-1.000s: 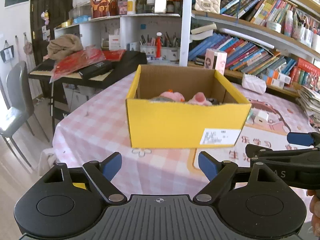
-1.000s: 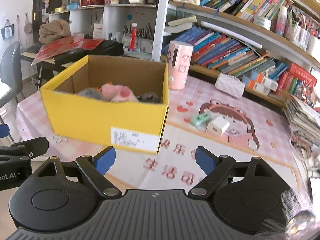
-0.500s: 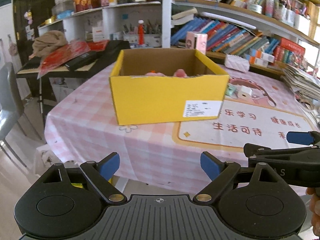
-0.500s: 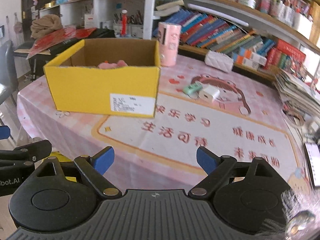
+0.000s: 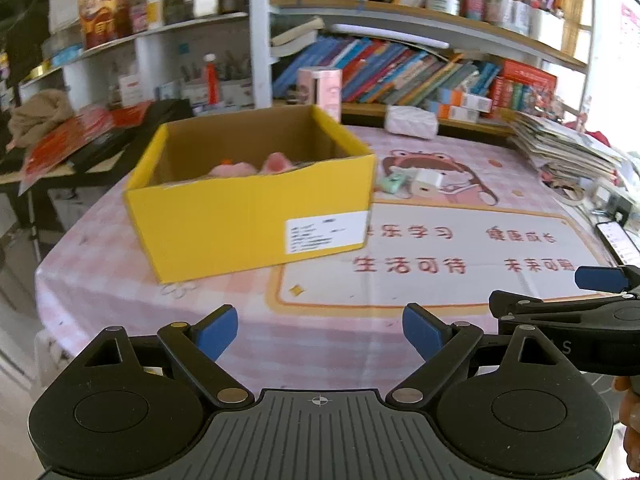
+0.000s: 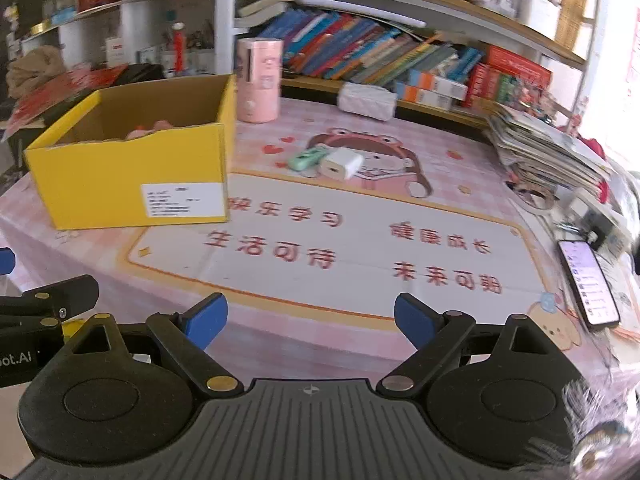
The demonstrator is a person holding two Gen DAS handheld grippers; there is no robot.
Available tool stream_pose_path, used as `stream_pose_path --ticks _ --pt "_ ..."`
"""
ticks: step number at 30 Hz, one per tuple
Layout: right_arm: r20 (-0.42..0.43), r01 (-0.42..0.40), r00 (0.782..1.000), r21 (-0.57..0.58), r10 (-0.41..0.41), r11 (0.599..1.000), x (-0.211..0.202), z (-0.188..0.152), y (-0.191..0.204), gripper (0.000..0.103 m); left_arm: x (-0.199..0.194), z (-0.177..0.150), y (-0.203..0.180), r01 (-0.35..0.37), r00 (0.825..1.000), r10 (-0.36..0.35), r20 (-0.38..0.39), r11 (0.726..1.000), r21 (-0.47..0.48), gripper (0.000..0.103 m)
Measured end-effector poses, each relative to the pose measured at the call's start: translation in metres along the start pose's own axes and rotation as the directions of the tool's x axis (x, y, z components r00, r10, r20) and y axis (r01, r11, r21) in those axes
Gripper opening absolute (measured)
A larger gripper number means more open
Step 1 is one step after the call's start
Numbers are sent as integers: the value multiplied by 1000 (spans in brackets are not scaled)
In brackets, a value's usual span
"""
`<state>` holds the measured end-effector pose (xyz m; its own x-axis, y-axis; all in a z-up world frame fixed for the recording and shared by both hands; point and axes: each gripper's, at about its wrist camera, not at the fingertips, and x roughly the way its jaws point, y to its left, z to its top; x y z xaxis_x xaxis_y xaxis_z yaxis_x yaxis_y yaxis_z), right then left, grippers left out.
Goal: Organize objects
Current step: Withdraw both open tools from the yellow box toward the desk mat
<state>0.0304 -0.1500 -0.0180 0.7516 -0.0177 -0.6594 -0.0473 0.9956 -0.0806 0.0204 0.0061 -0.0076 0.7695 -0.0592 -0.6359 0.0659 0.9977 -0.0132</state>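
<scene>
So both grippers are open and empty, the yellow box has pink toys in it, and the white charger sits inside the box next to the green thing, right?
Not quite. The white charger lies outside the yellow box, on the table mat beside the green thing, as the right wrist view shows. The rest holds: the left gripper and right gripper are open and empty, and pink toys are in the box.

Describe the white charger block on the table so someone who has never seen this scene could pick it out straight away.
Start at the yellow cardboard box on the pink checked tablecloth, then look to its right, at the cartoon figure printed on the cloth. The white charger block lies on that figure, right beside a mint-green gadget. It is the only plain white, boxy item there, with a slot in its near face.
</scene>
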Motion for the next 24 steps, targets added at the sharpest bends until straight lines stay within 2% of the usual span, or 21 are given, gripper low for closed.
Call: stream_pose_path --ticks 12,24 --pt "-32 65 997 67 -63 996 25 13 -51 91 35 25 -47 60 998 -59 -19 996 62 92" --pt "-62 25 998 42 -22 999 73 46 -89 90 79 54 -79 33 999 -31 -42 999 41 92"
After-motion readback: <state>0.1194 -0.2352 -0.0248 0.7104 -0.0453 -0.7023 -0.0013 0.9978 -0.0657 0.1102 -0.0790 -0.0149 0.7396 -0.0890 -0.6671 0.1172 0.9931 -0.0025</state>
